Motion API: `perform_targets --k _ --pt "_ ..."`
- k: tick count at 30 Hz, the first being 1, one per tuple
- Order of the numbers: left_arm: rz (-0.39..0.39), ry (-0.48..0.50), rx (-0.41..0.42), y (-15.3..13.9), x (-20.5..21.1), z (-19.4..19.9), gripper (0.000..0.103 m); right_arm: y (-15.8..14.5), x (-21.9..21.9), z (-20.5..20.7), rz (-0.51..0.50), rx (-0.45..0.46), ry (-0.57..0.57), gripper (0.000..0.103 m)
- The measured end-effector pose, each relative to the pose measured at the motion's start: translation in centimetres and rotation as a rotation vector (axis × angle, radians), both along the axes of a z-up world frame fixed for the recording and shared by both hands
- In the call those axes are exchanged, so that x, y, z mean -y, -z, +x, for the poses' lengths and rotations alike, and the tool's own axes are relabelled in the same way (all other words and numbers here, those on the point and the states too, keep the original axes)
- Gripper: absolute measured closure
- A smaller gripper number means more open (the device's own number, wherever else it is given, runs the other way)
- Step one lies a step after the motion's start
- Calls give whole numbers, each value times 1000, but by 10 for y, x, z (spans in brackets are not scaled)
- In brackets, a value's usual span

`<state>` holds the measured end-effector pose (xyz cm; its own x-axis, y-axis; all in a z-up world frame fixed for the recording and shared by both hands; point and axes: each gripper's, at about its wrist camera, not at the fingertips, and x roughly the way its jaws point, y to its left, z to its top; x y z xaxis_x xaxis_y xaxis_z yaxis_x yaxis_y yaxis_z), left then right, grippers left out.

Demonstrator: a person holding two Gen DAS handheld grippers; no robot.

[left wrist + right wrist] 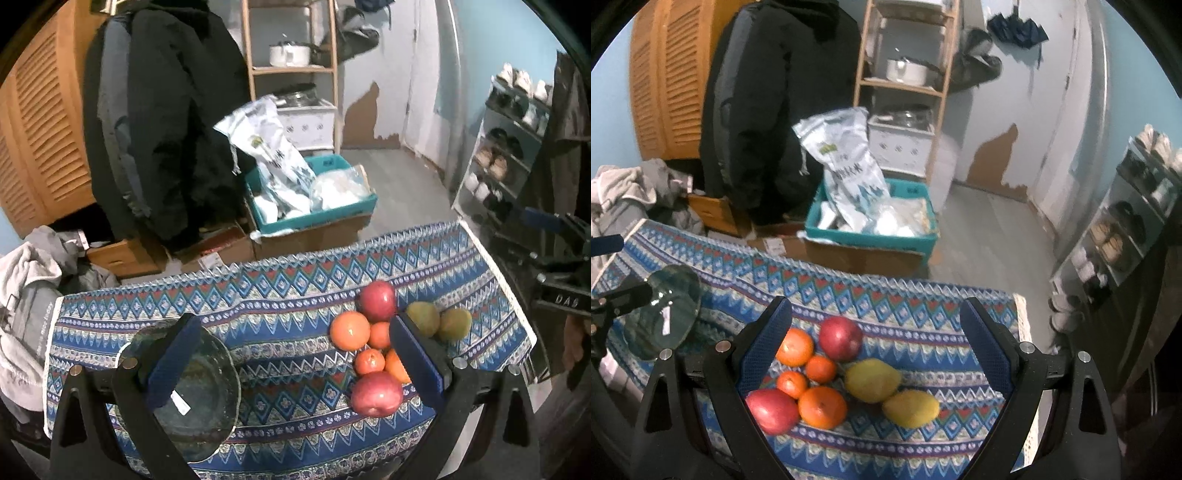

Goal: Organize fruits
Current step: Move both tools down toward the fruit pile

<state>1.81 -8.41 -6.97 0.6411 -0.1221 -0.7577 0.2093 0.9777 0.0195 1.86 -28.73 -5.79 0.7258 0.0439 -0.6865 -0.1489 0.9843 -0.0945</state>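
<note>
A cluster of fruit lies on the patterned tablecloth [280, 295]: two red apples [376, 301] [376, 393], several oranges [349, 330] and two yellow-green mangoes [423, 317]. My left gripper [294, 325] is open above the cloth, its left finger over a clear glass plate [195, 398] and its right finger just beside the fruit. In the right wrist view my right gripper [874, 306] is open and hovers over the fruit, with an apple [840, 338], an orange [822, 407] and a mango [872, 380] between its fingers. The glass plate [661, 310] lies far left there.
Behind the table stand a teal crate [314, 218] with bags on cardboard boxes, a dark coat [166, 122], a wooden shelf [291, 70] and a shoe rack [506, 147] at right. A heap of grey clothes [29, 288] lies at left. The cloth's far edge drops to the floor.
</note>
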Motion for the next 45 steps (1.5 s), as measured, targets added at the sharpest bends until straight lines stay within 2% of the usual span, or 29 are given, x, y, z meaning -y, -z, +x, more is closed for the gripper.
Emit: perform_targets --k 9,14,19,26,32,36,45 --pt "2 74 -132 43 33 16 1 45 36 7 18 -130 71 12" --pt "3 76 -229 76 45 25 0 69 53 10 22 -201 108 13" --pt "4 80 -281 97 52 27 1 91 67 10 47 -269 139 13" --pt "-2 92 -382 133 65 29 0 107 75 8 52 -309 159 13" --pt "47 116 -471 167 80 28 0 119 83 9 78 -348 180 13" --pt "80 132 -501 183 89 27 1 125 87 11 75 -363 198 13" --pt "66 143 -563 211 98 29 1 144 89 16 71 -412 204 13"
